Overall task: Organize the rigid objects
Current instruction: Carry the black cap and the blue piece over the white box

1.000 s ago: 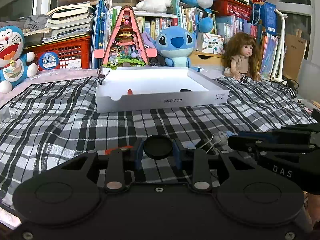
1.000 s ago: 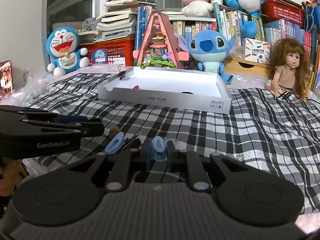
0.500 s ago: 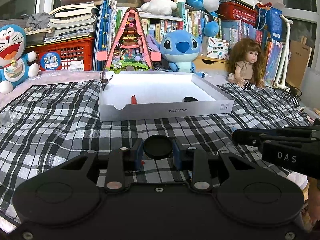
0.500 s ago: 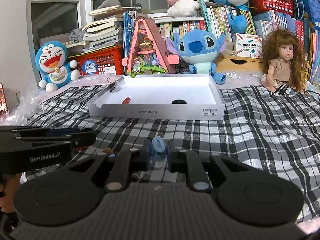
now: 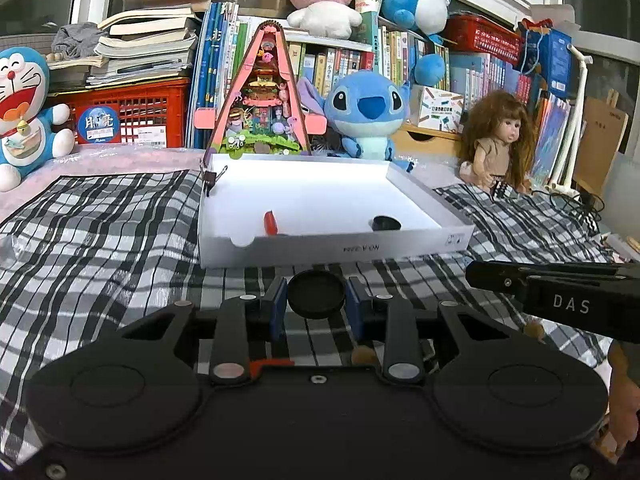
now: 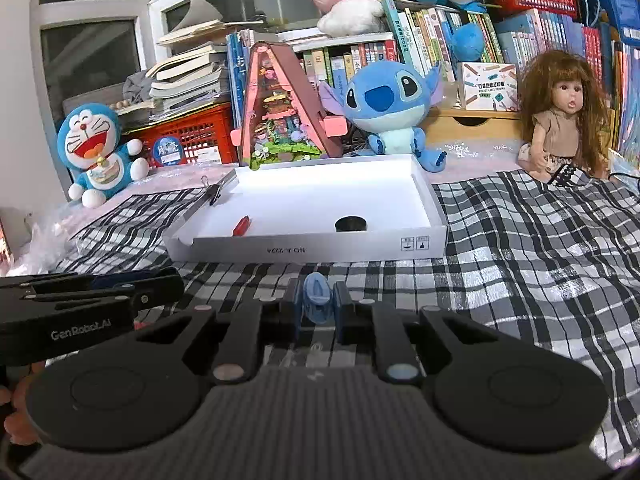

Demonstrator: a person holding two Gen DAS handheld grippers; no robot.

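We find the left gripper [image 5: 317,306] clamped on a round black cap [image 5: 317,293], held above the checked cloth [image 5: 100,232] just short of the white box [image 5: 332,246]. The right gripper [image 6: 317,306] is closed tight on a small blue clip [image 6: 317,297]. Inside the box we note a red piece [image 5: 271,222] and a black cap [image 5: 386,223], well apart, with a binder clip [image 5: 211,176] on its far left rim.

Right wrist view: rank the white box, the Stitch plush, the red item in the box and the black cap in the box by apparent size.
1. white box
2. Stitch plush
3. black cap
4. red item, close to the cap, so unsure
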